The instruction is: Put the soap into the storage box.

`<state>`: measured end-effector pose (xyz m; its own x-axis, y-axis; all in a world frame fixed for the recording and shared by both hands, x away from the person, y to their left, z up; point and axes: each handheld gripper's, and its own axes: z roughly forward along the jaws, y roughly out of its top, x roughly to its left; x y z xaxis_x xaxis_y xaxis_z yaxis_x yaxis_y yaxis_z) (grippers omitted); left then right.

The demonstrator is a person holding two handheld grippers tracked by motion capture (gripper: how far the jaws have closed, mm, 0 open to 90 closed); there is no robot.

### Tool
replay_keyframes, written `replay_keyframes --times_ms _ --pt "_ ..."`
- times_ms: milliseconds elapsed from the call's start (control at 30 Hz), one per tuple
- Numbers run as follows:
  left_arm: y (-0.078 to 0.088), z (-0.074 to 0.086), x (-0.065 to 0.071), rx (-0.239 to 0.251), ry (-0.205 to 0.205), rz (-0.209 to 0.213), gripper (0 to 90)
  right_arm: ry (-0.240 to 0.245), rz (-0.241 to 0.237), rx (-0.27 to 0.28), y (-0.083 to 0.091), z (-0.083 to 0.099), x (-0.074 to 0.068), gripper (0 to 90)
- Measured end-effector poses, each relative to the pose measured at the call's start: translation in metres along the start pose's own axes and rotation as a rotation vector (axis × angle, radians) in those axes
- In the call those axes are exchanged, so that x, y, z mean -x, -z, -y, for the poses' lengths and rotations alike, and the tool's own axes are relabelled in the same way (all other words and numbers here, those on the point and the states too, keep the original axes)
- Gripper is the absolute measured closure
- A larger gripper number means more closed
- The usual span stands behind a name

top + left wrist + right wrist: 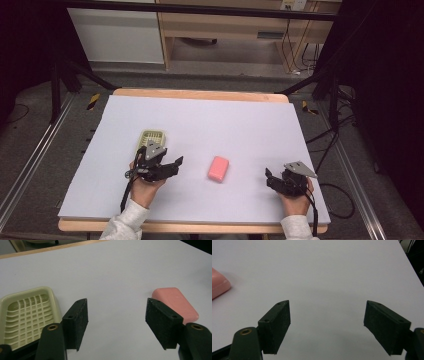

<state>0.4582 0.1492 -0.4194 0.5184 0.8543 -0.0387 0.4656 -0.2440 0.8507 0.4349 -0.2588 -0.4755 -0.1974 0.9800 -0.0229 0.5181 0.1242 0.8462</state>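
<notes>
Both grippers [172, 162] [272, 177] low, jaws apart

Wooden cabinet [240, 22] behind table [200, 120]

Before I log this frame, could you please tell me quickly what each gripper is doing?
Left gripper: open, holding nothing; pink soap just past its fingers.
Right gripper: open, holding nothing.

Pink soap [218, 169], cream grid-patterned dish [151, 138], lavender table [240, 120].
</notes>
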Motion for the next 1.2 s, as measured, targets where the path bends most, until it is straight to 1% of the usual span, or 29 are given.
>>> replay_keyframes --times_ms 300,333,367,700,900,1200 --pt "-0.009 -0.004 0.011 -0.012 -0.001 0.017 34.4 -0.001 -0.001 0.0 0.0 0.0 0.0 21.5" --pt "-0.011 -0.005 0.014 -0.012 -0.004 0.019 34.3 0.0 -0.001 0.0 0.0 0.0 0.0 21.5" --pt "-0.011 -0.005 0.014 -0.012 -0.004 0.019 34.2 0.0 -0.001 0.0 0.0 0.0 0.0 21.5" --pt "-0.022 -0.012 0.032 -0.016 -0.024 0.042 33.6 -0.007 -0.005 0.0 0.0 0.0 0.0 21.5" --pt "-0.027 -0.015 0.039 -0.021 -0.031 0.056 33.4 -0.008 -0.006 -0.004 0.0 0.0 0.0 21.5" --pt "-0.034 -0.017 0.049 -0.028 -0.042 0.061 32.3 -0.006 -0.005 -0.002 -0.001 0.0 0.001 21.5"
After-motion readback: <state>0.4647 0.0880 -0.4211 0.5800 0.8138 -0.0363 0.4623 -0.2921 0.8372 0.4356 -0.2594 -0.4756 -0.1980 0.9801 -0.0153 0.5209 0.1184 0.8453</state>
